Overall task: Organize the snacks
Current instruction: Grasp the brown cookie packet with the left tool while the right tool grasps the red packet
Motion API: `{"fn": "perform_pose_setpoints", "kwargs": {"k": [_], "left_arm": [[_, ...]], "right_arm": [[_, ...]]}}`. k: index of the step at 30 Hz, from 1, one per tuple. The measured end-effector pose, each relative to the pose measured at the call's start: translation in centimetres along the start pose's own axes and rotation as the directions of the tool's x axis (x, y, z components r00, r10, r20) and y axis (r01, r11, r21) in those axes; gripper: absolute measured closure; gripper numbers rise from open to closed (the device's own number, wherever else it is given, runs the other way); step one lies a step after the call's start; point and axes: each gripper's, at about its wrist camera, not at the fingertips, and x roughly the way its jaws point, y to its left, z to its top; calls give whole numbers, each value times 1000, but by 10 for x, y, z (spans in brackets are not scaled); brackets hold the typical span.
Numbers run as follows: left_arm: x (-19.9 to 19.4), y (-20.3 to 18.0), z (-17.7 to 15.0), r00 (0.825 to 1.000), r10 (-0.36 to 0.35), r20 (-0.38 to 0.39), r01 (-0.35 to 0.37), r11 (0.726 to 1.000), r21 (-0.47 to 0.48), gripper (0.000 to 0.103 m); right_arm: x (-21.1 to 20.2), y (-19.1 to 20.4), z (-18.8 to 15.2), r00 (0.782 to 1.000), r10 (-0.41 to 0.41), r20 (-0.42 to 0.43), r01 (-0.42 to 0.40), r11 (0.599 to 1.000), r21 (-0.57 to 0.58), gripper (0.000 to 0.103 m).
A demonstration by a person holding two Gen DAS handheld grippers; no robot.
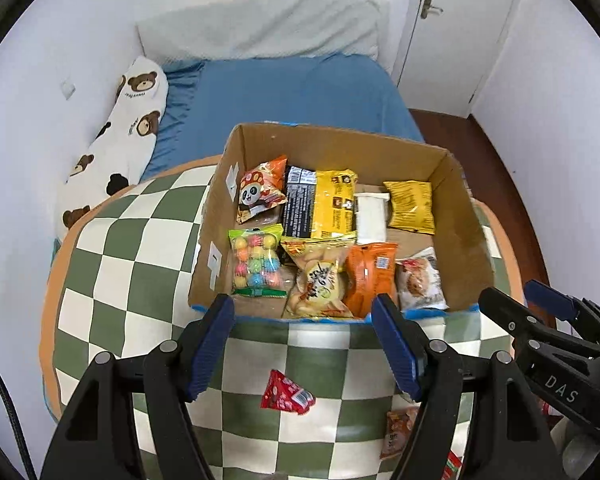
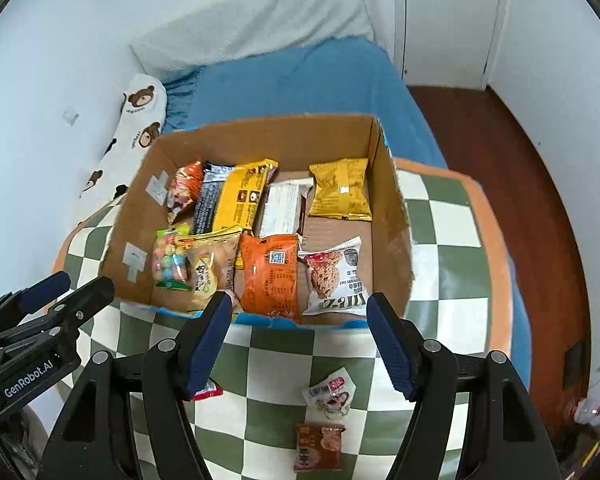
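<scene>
A cardboard box (image 1: pixel 332 133) (image 2: pixel 260 132) stands on a green-and-white checked cloth (image 1: pixel 140 280). It holds several snack packets, among them a panda bag (image 1: pixel 260 192), a yellow packet (image 1: pixel 412 206), candy balls (image 1: pixel 254 264), an orange packet (image 2: pixel 270 272) and an oat cookie packet (image 2: pixel 336 276). My left gripper (image 1: pixel 306 344) hangs open and empty over the box's near edge, above a loose red packet (image 1: pixel 286 392). My right gripper (image 2: pixel 300 342) is open and empty too, above a white packet (image 2: pixel 330 394) and a brown packet (image 2: pixel 320 446). Each gripper shows at the side of the other's view.
The checked cloth lies on a bed with a blue sheet (image 1: pixel 292 92). A long bear-print pillow (image 1: pixel 128 132) runs along the left wall. A white door (image 1: pixel 460 20) and a dark wooden floor (image 2: pixel 500 200) are to the right.
</scene>
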Motion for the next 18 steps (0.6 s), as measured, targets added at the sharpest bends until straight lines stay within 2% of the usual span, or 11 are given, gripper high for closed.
{"fn": "perform_pose_setpoints", "kwargs": {"k": [2,3,4,9,12,14,16,18], "left_arm": [[-9,-2,-5,1000,-2,16,2,1000,4,34],[-13,-3,-8,1000,-2,23,2,1000,7,33],[-19,-3,-11,999,-6,33,6,1000,7,33],[-40,-4,-22,997,-21,69,21,1000,-5,33],[-45,-2,-33,997,-24,72,26,999,-21,33],[-40,-1,-47,998,-17,65,18,1000,-21,33],[-29,-4,-66,1000,-2,31,2,1000,-6,33],[-11,-8,-90,1000,23,-21,-23,1000,19,33]], "right_arm": [[-14,1,-6,1000,-7,27,7,1000,-12,20],[-19,2,-9,999,-9,37,9,1000,-12,10],[-26,2,-12,999,-9,49,9,1000,-12,9],[-51,1,-24,996,-8,93,8,1000,-2,9],[-57,-5,-33,996,12,90,-15,1000,25,9],[-55,-14,-46,998,25,65,-29,998,53,9],[-48,-26,-64,999,36,29,-38,995,88,9],[-33,-44,-91,998,51,-41,-45,988,145,9]]}}
